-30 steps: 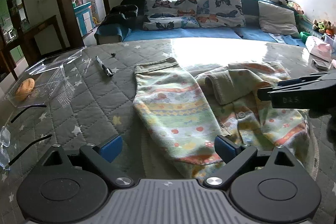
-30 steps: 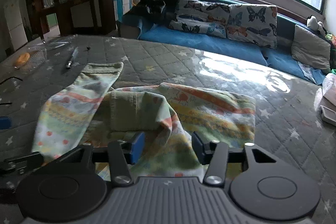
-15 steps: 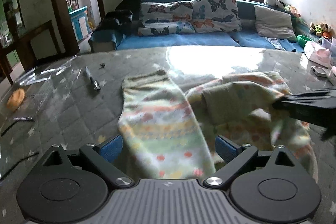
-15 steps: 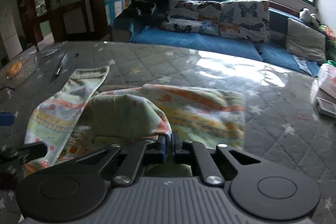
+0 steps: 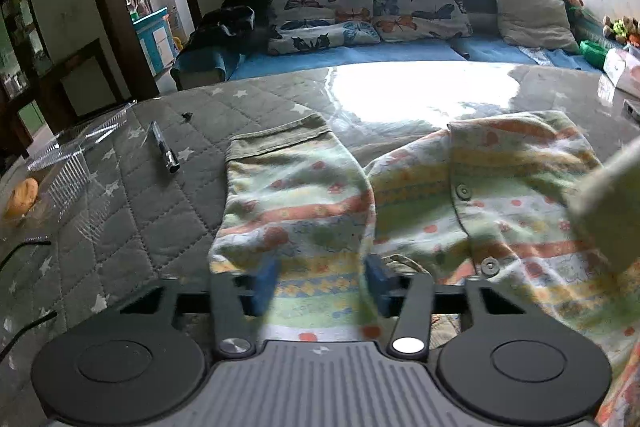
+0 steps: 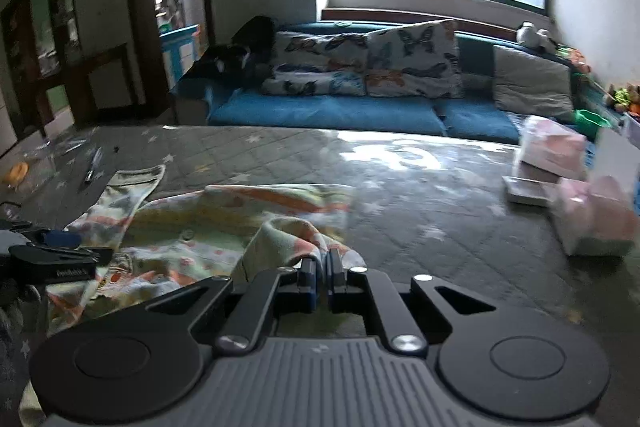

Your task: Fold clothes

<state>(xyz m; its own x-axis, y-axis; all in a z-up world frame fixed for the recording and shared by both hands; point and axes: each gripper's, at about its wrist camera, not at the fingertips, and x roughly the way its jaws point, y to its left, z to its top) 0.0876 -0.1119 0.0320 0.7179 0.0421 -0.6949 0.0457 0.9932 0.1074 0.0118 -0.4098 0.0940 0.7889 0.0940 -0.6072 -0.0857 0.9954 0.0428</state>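
Observation:
A striped, patterned child's garment point(image 5: 460, 195) lies on the grey quilted bed point(image 5: 132, 211). One sleeve point(image 5: 292, 195) stretches away toward the left. My left gripper point(image 5: 320, 285) hovers low over the near part of that sleeve, jaws partly open with cloth between them. My right gripper point(image 6: 325, 275) is shut on the other sleeve point(image 6: 288, 239) and holds it lifted over the garment's body point(image 6: 192, 239). That lifted sleeve shows blurred at the right edge of the left wrist view point(image 5: 604, 207). The left gripper shows at the left edge of the right wrist view point(image 6: 60, 259).
A pen point(image 5: 164, 147) and a clear plastic box point(image 5: 68, 171) with an orange bun point(image 5: 22, 201) lie at the left. Pink packets point(image 6: 580, 195) sit at the bed's right side. A blue sofa with butterfly cushions point(image 6: 380, 67) stands beyond the bed.
My right gripper closed on the folded sleeve and carried it up and to the right. My left gripper moved forward over the left sleeve and its jaws narrowed.

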